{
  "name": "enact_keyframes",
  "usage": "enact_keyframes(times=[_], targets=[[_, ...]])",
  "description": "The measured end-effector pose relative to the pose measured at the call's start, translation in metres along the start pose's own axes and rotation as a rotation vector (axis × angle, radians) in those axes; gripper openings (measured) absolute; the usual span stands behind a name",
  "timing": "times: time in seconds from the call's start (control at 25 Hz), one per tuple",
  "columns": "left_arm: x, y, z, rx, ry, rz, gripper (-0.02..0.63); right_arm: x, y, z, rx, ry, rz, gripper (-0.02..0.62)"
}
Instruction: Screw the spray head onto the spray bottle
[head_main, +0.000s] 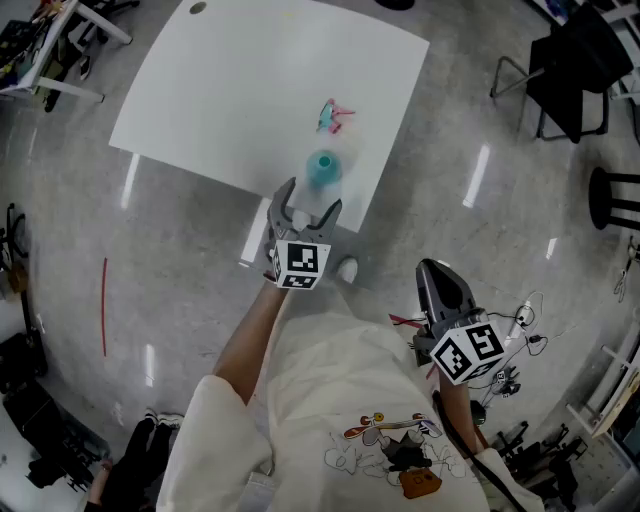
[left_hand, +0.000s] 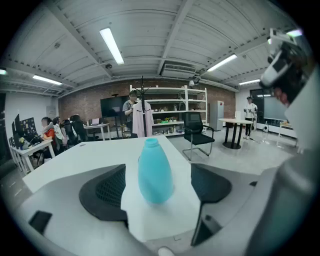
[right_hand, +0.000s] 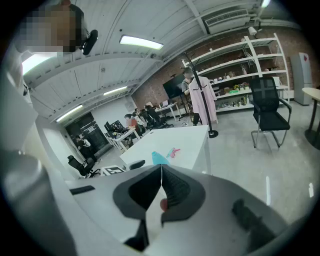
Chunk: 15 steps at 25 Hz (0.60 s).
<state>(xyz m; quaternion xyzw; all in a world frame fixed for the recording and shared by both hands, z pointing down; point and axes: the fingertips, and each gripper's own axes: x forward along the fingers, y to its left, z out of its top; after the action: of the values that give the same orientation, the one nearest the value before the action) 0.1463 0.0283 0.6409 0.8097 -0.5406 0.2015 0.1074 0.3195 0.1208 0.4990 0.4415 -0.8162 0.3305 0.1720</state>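
A teal spray bottle (head_main: 322, 168) without its head stands upright near the front edge of the white table (head_main: 230, 90). The pink and teal spray head (head_main: 335, 115) lies on the table just behind it. My left gripper (head_main: 308, 205) is at the table's front edge, open, pointing at the bottle. In the left gripper view the bottle (left_hand: 154, 172) stands ahead in the gap between the two dark pads, touching neither. My right gripper (head_main: 445, 290) is shut and empty, held over the floor to the right of the table; its view shows the bottle (right_hand: 160, 158) and spray head (right_hand: 173, 152) far off.
A black chair (head_main: 575, 65) and a stool (head_main: 615, 195) stand on the grey floor at the right. Cables (head_main: 515, 335) lie near my right gripper. A small round hole (head_main: 197, 8) marks the table's far corner. Desks with seated people (left_hand: 47, 132) are far behind.
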Motion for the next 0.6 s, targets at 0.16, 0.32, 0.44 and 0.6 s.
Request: enact_keyframes(times=[0.16, 0.32, 0.44, 0.6], targets=[[0.049, 0.032, -0.018, 0.043, 0.003, -0.028, 0.390, 0.021, 0.011, 0.012, 0.020, 0.001, -0.021, 0.007], [0.074, 0.035, -0.020, 0.044, 0.024, -0.106, 0.390, 0.041, 0.011, 0.023, 0.061, 0.022, -0.051, 0.008], [0.086, 0.026, -0.026, 0.068, 0.059, -0.172, 0.390, 0.054, 0.014, 0.034, 0.069, 0.014, -0.054, 0.008], [0.097, 0.026, -0.028, 0.098, 0.079, -0.204, 0.390, 0.066, 0.017, 0.045, 0.086, -0.006, -0.048, 0.007]])
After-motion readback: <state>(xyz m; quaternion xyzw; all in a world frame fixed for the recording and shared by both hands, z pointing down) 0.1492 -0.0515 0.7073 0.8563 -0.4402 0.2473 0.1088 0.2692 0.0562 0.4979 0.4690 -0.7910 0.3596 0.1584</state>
